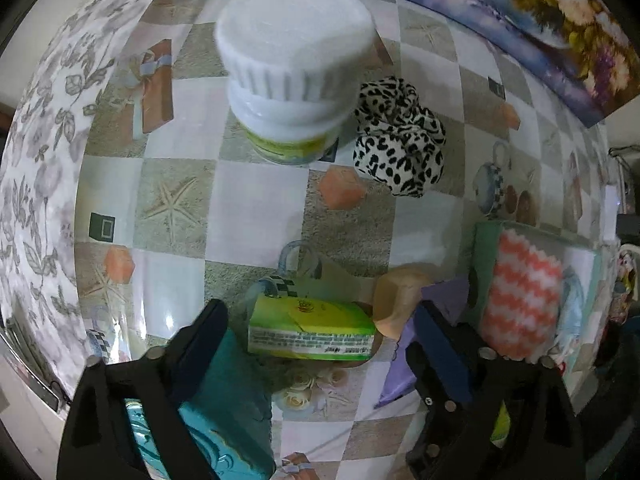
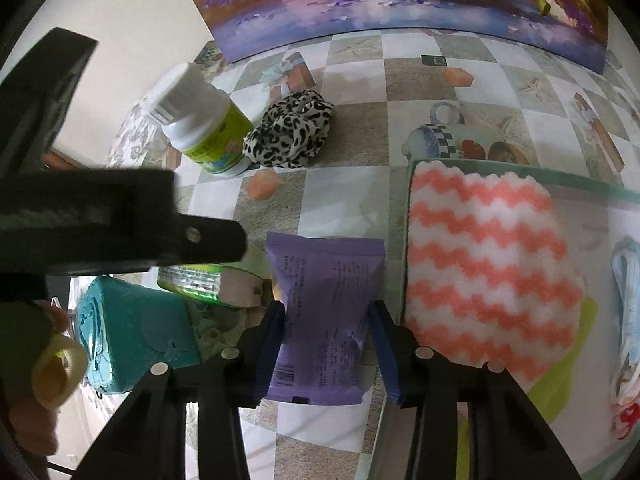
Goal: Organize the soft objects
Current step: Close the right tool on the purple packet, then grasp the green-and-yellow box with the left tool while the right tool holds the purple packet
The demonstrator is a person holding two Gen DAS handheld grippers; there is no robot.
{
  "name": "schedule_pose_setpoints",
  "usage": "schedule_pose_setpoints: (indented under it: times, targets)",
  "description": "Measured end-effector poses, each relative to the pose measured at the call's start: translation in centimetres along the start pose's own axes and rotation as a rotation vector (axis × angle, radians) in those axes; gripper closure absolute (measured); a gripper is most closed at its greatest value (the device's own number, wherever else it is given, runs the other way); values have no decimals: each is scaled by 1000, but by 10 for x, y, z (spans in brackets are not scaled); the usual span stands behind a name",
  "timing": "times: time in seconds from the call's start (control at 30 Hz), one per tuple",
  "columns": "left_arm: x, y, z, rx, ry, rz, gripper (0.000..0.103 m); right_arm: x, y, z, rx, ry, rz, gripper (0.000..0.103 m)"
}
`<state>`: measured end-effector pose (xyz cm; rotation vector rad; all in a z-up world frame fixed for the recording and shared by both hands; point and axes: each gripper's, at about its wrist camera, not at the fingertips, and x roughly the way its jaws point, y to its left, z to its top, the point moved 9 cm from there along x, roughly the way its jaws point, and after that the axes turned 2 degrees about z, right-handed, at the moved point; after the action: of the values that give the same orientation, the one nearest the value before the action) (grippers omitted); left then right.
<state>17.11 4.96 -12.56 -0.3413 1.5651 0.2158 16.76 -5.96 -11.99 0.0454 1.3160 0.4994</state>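
Note:
In the left wrist view my left gripper (image 1: 320,320) points down with its jaws wide open. A green box (image 1: 312,332) lies on the table between the fingers, untouched. A teal pack (image 1: 224,400) lies under the left finger. In the right wrist view my right gripper (image 2: 326,316) is shut on a purple packet (image 2: 324,300), whose sides are pinched in at the pads. A pink-and-white zigzag cloth (image 2: 488,272) lies in the green-rimmed tray (image 2: 520,168) just to the right. A leopard-print scrunchie (image 2: 288,132) lies farther back.
A white-capped bottle (image 1: 292,60) stands beside the scrunchie (image 1: 400,136). A beige block (image 1: 400,296) sits beside the green box. A flower painting (image 2: 400,4) leans along the table's back edge. The left gripper's black body (image 2: 120,216) crosses the right wrist view at left.

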Motion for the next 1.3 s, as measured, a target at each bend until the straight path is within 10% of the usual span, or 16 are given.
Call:
schedule_pose_setpoints:
  times: [0.1, 0.57, 1.3]
  targets:
    - [4, -7, -1, 12, 11, 0, 29, -1, -2, 0, 10, 1, 14, 60]
    - [8, -11, -8, 25, -56, 103, 39, -4, -8, -1, 47, 0, 48, 70]
    - [-62, -5, -48, -281, -350, -83, 39, -27, -13, -2, 91, -29, 117, 77]
